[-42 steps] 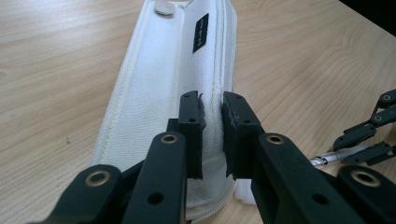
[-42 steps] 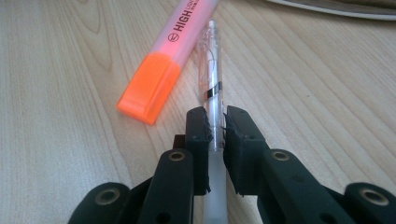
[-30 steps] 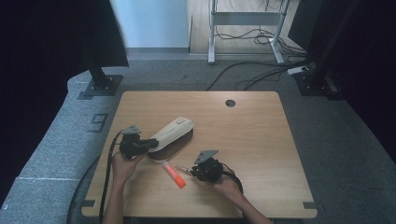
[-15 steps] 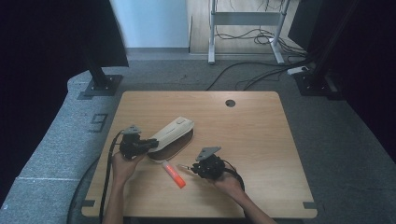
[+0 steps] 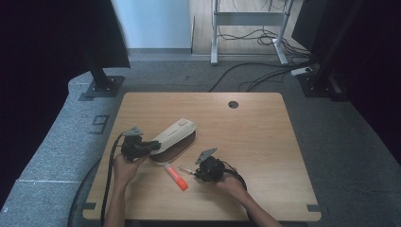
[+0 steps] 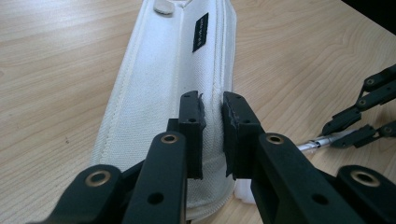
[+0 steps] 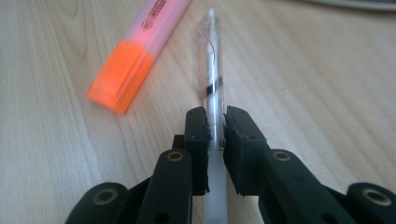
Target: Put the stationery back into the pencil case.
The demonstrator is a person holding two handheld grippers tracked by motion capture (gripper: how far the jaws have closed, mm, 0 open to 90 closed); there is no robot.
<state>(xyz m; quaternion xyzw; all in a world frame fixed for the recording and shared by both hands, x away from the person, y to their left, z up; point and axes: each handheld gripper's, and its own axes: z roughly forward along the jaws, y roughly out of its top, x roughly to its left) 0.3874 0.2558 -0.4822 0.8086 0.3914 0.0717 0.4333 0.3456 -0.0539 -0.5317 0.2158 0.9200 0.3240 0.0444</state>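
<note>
A white fabric pencil case (image 5: 175, 135) lies on the wooden table (image 5: 255, 137), left of centre. My left gripper (image 5: 152, 144) is at its near-left end. In the left gripper view the left gripper (image 6: 213, 109) is shut on the long edge of the pencil case (image 6: 159, 93). An orange highlighter (image 5: 176, 176) lies just in front of the case. My right gripper (image 5: 194, 171) sits to its right, pointing left. In the right gripper view the right gripper (image 7: 215, 122) is shut on a clear pen (image 7: 212, 74), which lies low over the table beside the highlighter (image 7: 135, 60).
The table has a round cable hole (image 5: 233, 104) at the back. A monitor stand base (image 5: 101, 85) stands on the grey floor at the back left, and desk legs with cables (image 5: 246, 38) are behind. The right gripper (image 6: 369, 112) with the pen appears at the right edge of the left gripper view.
</note>
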